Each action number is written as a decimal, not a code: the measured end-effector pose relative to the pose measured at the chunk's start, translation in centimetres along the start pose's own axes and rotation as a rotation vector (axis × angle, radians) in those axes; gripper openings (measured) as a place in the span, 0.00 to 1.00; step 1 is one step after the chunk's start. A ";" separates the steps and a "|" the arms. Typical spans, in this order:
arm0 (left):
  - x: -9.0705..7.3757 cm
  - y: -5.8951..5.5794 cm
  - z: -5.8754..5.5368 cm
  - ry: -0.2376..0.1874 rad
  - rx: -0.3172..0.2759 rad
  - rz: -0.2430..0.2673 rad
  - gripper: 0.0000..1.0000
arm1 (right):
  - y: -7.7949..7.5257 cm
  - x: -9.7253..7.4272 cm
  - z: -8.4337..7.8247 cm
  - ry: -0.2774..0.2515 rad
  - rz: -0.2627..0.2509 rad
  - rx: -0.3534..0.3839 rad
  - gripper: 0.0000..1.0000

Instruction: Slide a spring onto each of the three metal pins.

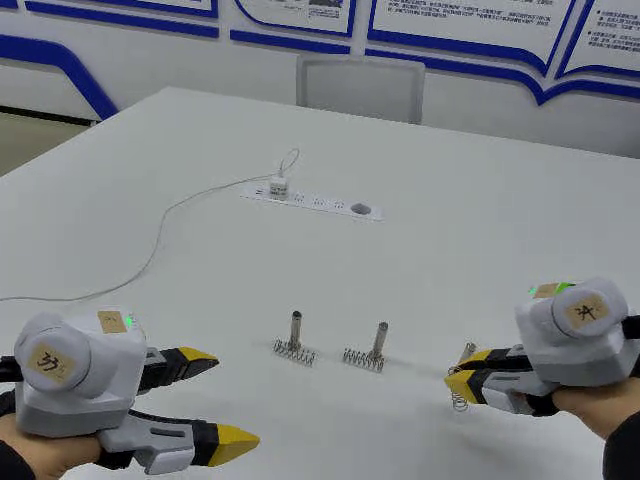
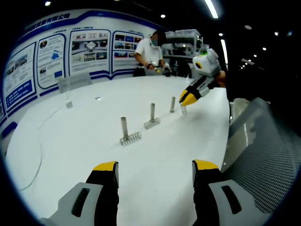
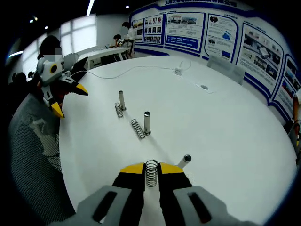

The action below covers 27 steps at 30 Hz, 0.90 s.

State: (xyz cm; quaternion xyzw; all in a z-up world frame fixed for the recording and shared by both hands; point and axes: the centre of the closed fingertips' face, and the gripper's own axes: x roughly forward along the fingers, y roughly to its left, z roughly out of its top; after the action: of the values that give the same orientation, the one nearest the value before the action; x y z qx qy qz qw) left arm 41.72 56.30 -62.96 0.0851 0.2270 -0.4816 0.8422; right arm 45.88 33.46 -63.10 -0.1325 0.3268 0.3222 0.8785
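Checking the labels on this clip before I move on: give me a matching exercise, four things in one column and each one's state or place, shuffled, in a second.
Things:
1. left gripper
2. right gripper
3. middle spring
4. power strip

States or places:
A. far across the table, white plug in it
B. shut on a spring
C. open, holding nothing
D. lying flat beside a pin

Pairs: 1-C, 2-B, 3-D, 4-A
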 end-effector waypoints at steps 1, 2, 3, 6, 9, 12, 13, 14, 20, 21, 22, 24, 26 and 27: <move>0.0 0.0 0.0 0.001 -0.001 0.000 0.65 | 0.0 -0.1 0.2 -0.018 -0.001 0.009 0.12; 0.0 0.0 -0.1 0.002 -0.002 0.000 0.65 | -0.1 -0.3 0.3 -0.037 0.000 0.022 0.12; 0.0 0.0 -0.1 0.003 -0.002 0.000 0.65 | -0.1 -0.5 0.5 -0.050 -0.004 0.020 0.12; 0.0 0.0 -0.1 0.004 -0.004 0.001 0.65 | -0.2 -1.1 1.1 -0.096 -0.007 0.041 0.12; 0.0 0.0 -0.1 0.004 -0.008 0.003 0.65 | -0.4 -1.6 1.8 -0.132 -0.019 0.035 0.12; 0.0 0.0 -0.1 0.001 -0.012 0.005 0.65 | -0.8 -2.3 2.9 -0.181 -0.030 0.030 0.12; 0.0 0.0 -0.1 0.001 -0.013 0.005 0.65 | -0.8 -2.4 3.2 -0.193 -0.033 0.029 0.12; 0.0 -0.1 -0.1 0.000 -0.015 0.005 0.65 | -1.1 -2.6 3.5 -0.207 -0.042 0.025 0.12; 0.0 -0.2 0.0 -0.003 -0.020 0.006 0.65 | -2.3 -3.2 4.8 -0.267 -0.084 0.044 0.12; 0.0 -0.2 0.0 -0.003 -0.021 0.006 0.65 | -2.4 -3.2 4.9 -0.274 -0.089 0.049 0.12; 0.0 -0.2 -0.1 -0.003 -0.022 0.006 0.65 | -2.7 -3.3 5.0 -0.282 -0.107 0.054 0.12; -0.1 -0.2 -0.1 -0.002 -0.024 0.006 0.65 | -3.0 -3.3 5.3 -0.297 -0.118 0.060 0.12; -0.1 -0.2 -0.1 -0.002 -0.025 0.005 0.65 | -3.4 -3.2 5.4 -0.305 -0.129 0.066 0.12; 0.0 -0.2 -0.1 -0.002 -0.026 0.005 0.65 | -3.7 -3.1 5.3 -0.304 -0.135 0.067 0.12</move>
State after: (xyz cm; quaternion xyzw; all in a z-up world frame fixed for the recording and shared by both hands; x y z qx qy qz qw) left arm 41.49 56.27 -63.02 0.0743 0.2323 -0.4766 0.8446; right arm 49.13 31.51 -57.04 -0.0748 0.1911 0.2675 0.9414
